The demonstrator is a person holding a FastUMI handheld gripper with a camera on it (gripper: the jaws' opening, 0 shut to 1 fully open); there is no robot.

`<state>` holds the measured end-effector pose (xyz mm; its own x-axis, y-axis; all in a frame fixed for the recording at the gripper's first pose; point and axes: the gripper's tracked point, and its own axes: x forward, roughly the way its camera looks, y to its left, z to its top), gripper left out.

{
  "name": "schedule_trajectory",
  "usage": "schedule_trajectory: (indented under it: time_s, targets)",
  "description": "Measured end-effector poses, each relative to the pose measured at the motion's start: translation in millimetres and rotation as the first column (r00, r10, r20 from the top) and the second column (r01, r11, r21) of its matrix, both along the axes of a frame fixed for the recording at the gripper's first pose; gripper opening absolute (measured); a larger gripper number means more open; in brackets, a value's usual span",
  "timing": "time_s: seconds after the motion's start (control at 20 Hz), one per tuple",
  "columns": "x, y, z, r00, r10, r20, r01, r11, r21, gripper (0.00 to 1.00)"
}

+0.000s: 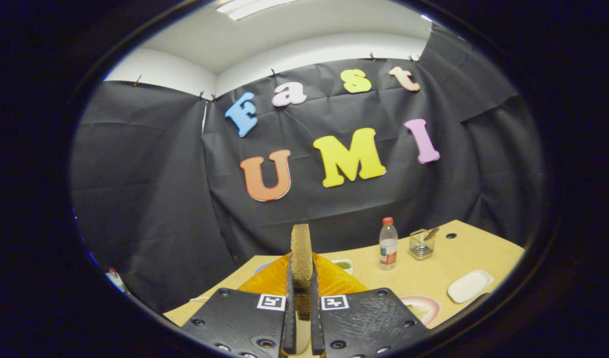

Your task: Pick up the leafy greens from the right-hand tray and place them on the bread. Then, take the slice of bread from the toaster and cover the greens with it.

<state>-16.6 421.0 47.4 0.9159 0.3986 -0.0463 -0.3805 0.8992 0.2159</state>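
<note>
My gripper [301, 288] is shut on a slice of bread [301, 253], which stands on edge between the two fingers and sticks up past their tips. I hold it above the table. Just behind the bread lies an orange ridged thing [334, 281]; whether it is the toaster I cannot tell. A pink-rimmed plate [426, 307] with something pale green on it sits on the table just right of my fingers, partly hidden by the right finger.
The wooden table [458, 258] carries a clear bottle with a red cap [388, 244], a small glass container with utensils [422, 244], a white oblong tray [469, 286] at the right, and a small white dish with green contents [344, 265] behind the orange thing.
</note>
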Motion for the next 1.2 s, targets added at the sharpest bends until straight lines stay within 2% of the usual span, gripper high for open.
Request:
schedule_trajectory:
  time_s: [0.15, 0.45, 0.7, 1.2]
  targets:
    - [11, -32, -23, 0.998, -0.047, -0.045, 0.047, 0.999, -0.01, 0.11]
    - [23, -64, -87, 0.987, -0.098, -0.128, 0.09, 0.994, -0.067, 0.11]
    - [30, -68, -132, 0.971, -0.1, -0.216, 0.091, 0.995, -0.048, 0.11]
    - [40, -64, -180, 0.954, -0.085, -0.288, 0.093, 0.996, 0.014, 0.11]
